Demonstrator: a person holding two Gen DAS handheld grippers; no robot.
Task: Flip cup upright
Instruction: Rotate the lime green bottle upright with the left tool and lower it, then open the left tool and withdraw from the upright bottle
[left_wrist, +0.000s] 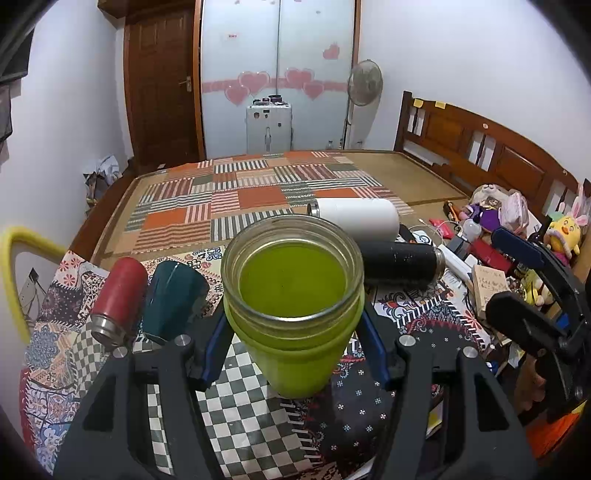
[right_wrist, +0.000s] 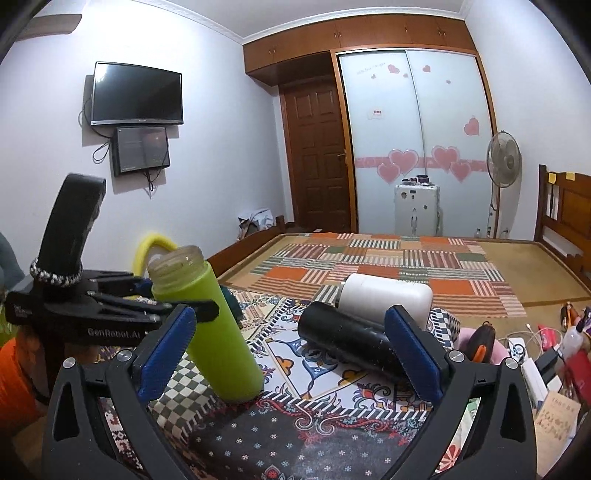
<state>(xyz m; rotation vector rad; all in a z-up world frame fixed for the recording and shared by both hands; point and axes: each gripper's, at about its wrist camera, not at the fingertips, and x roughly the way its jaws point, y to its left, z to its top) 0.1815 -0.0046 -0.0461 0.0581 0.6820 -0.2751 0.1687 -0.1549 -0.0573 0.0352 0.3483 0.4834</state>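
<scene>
Cup (left_wrist: 295, 317), the lime-green one with a clear threaded glass mouth, stands with its mouth upward on the patterned cloth (left_wrist: 258, 417) that covers the tabletop, though the right wrist view shows it leaning, its mouth tipped toward the left tool and its base planted on the cloth; the left tool (left_wrist: 293, 343) has a blue pad on either side of the cup's upper body, close enough that I judge it to be gripping the cup, although whether the pads press or merely touch is hard to tell; the step in hand, by my reading, is the end of the flip itself, with the cup nearly upright but not yet standing free; the next move calls for bringing the body to true vertical so the base sits flat, then parting the pads evenly so neither one drags the cup over; the soft cloth may make the footing unsteady; the right tool (right_wrist: 291, 354) hangs with its jaws wide apart and holds nothing, its left pad just beside the cup's lower body in its own view, whether touching I cannot tell; four other vessels lie on their sides nearby: a red cup (left_wrist: 118, 299) and a teal cup (left_wrist: 173, 299) to the left, a black flask (left_wrist: 402, 266) and a white flask (left_wrist: 358, 218) behind.
</scene>
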